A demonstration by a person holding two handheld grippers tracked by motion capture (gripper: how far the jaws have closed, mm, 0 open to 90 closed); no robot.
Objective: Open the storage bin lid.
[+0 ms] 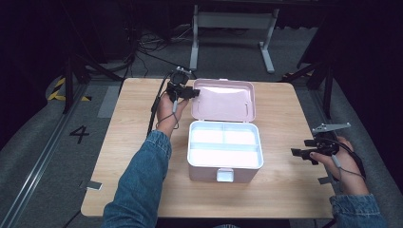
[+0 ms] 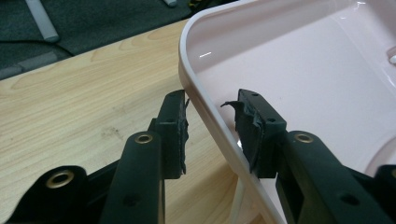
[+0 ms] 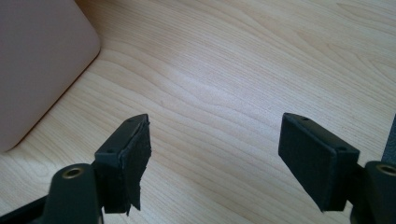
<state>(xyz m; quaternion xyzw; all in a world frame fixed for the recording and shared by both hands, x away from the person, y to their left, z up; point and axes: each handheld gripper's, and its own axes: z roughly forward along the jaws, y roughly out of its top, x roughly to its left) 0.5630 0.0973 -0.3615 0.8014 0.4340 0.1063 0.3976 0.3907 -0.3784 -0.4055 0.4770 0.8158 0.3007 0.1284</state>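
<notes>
A pale pink plastic box (image 1: 225, 164) stands in the middle of the wooden table (image 1: 128, 156), its lid (image 1: 223, 99) swung up and back and its white divided inside empty. My left gripper (image 1: 192, 92) is at the lid's left edge. In the left gripper view its jaws (image 2: 211, 100) straddle the lid's rim (image 2: 205, 112), one outside and one inside, open with gaps on both sides. My right gripper (image 1: 297, 153) hovers low over bare table to the right of the box, open wide (image 3: 215, 119). The box's pink wall (image 3: 37, 60) stands ahead and to the left.
A latch tab (image 1: 225, 175) sits on the box's front wall. Bare wood lies left, right and in front of the box. Beyond the table's far edge are a white stand (image 1: 233, 28) and cables (image 1: 142, 47) on the grey floor.
</notes>
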